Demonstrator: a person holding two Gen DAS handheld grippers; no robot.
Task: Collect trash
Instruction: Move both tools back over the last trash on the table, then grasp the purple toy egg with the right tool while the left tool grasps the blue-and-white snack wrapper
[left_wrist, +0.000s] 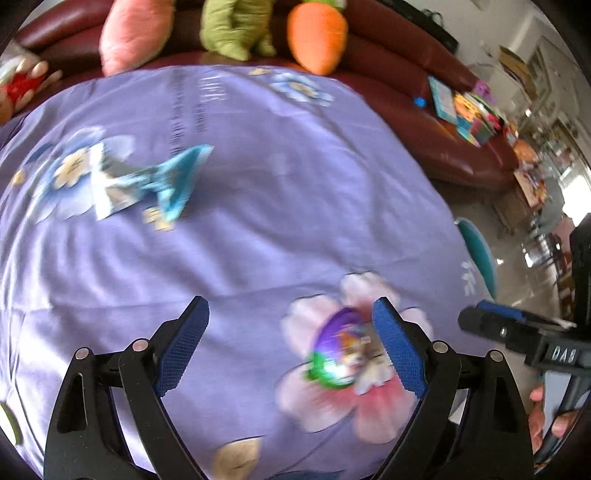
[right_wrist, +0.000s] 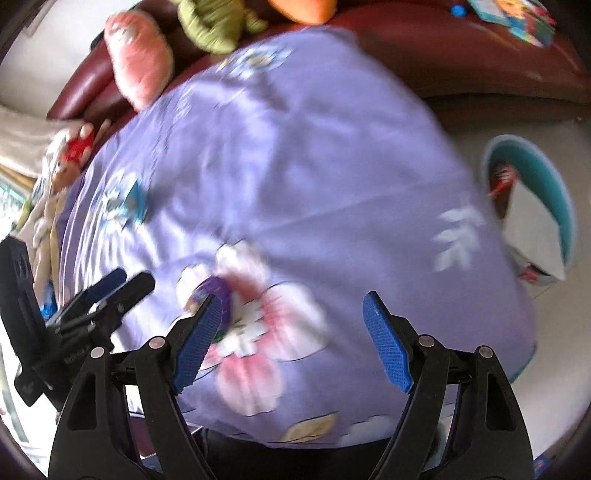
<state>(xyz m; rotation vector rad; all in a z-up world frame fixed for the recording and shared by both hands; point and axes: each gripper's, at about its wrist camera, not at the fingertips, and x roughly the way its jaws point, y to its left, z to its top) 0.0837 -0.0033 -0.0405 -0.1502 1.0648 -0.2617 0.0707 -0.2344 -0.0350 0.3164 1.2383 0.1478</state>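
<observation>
A crumpled blue and white wrapper (left_wrist: 147, 181) (right_wrist: 129, 206) lies on the purple flowered cloth (left_wrist: 277, 206) (right_wrist: 314, 166), at its far left. A shiny purple and green wrapper (left_wrist: 340, 350) (right_wrist: 216, 288) rests on a pink printed flower. My left gripper (left_wrist: 290, 310) (right_wrist: 133, 278) hovers open over the cloth, its right finger close beside the shiny wrapper, pads off it. My right gripper (right_wrist: 293, 299) (left_wrist: 476, 314) is open too, holding nothing; its left finger partly hides the shiny wrapper. Both views are blurred.
A teal bin (right_wrist: 535, 192) (left_wrist: 478, 251) with a white liner stands on the floor past the cloth's right edge. Behind the table, a dark red sofa (left_wrist: 424, 122) holds pink (left_wrist: 136, 33), green (left_wrist: 229, 29) and orange (left_wrist: 317, 37) plush toys and picture books (left_wrist: 465, 110).
</observation>
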